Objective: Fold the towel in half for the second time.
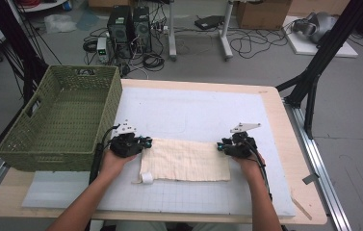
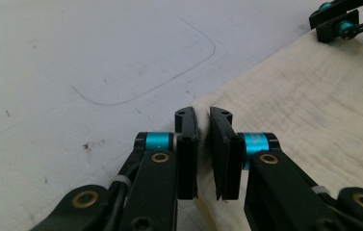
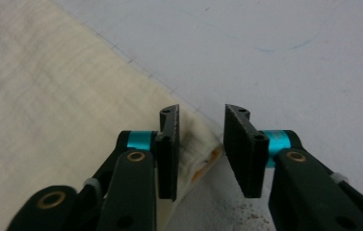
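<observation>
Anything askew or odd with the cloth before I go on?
One thing: the cream cloth lies flat in a folded strip, but a small white tag or rolled corner sticks out past its near left edge. The green basket overhangs the table's left edge. No spill or damage shows.

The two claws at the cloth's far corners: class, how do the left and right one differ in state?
The left claw has a narrow gap with the cloth edge pinched between its jaws; the right claw stands wider, with the cloth corner between its jaws but not yet gripped. Both are black with blue fittings and sit low over the white mat.
</observation>
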### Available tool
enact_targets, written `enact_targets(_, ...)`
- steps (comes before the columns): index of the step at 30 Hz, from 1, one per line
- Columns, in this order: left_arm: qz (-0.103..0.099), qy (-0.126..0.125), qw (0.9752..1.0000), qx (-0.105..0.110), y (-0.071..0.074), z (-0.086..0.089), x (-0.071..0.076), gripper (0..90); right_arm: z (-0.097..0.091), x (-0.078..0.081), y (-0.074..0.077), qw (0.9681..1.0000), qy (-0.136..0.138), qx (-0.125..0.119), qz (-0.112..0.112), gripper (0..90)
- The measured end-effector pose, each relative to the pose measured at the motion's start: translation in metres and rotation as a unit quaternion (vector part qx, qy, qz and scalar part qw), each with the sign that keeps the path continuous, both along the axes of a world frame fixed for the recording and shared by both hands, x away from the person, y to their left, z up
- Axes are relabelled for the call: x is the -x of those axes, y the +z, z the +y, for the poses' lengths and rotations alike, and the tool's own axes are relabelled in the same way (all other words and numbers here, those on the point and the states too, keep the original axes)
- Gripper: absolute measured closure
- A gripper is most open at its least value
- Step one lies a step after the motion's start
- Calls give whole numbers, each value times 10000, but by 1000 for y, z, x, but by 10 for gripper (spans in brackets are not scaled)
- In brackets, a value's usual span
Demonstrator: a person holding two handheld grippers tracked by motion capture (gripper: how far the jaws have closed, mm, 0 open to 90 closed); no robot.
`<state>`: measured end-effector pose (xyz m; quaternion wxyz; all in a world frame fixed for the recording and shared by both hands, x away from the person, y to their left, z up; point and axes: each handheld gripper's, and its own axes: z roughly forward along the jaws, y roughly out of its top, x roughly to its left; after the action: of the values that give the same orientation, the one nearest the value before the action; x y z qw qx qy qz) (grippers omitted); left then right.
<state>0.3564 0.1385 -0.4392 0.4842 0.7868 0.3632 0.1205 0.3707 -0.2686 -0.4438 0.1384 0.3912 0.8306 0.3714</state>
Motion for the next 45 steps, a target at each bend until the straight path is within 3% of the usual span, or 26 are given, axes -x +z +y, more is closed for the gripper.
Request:
enact_targets(3,-1,-7,10000,-5,0,0,0,816,0,0,0,9999,110,-66,48,814)
enact_targets(7,-4,27,10000,-42,-1,-1,-1,836,0,2,1,9998,198,-36,39,849)
enact_targets(11,-145,184,9997,70,1,-2,-5,847,-2,3,6,9996,64,53,-274,850)
enact_targets(15,-332,282,9988,221,9,-6,-8,847,-6,5,16,9965,-136,-10,-821,850)
enact_targets(17,-459,234,9983,263,11,-8,-8,847,-8,7,18,9953,-154,9,-954,849)
enact_targets(20,-462,91,9988,120,11,-7,-4,842,-11,12,22,9947,-91,-60,-1022,848)
enact_targets(25,-543,29,9984,154,15,-3,5,839,-11,25,24,9934,63,-139,-1136,848)
enact_targets(33,-554,-170,9983,52,15,0,21,827,-15,49,21,9906,241,-468,-1263,846)
enact_targets(45,-560,-323,9978,-145,7,-1,41,831,-17,79,16,9898,418,-495,-1266,844)
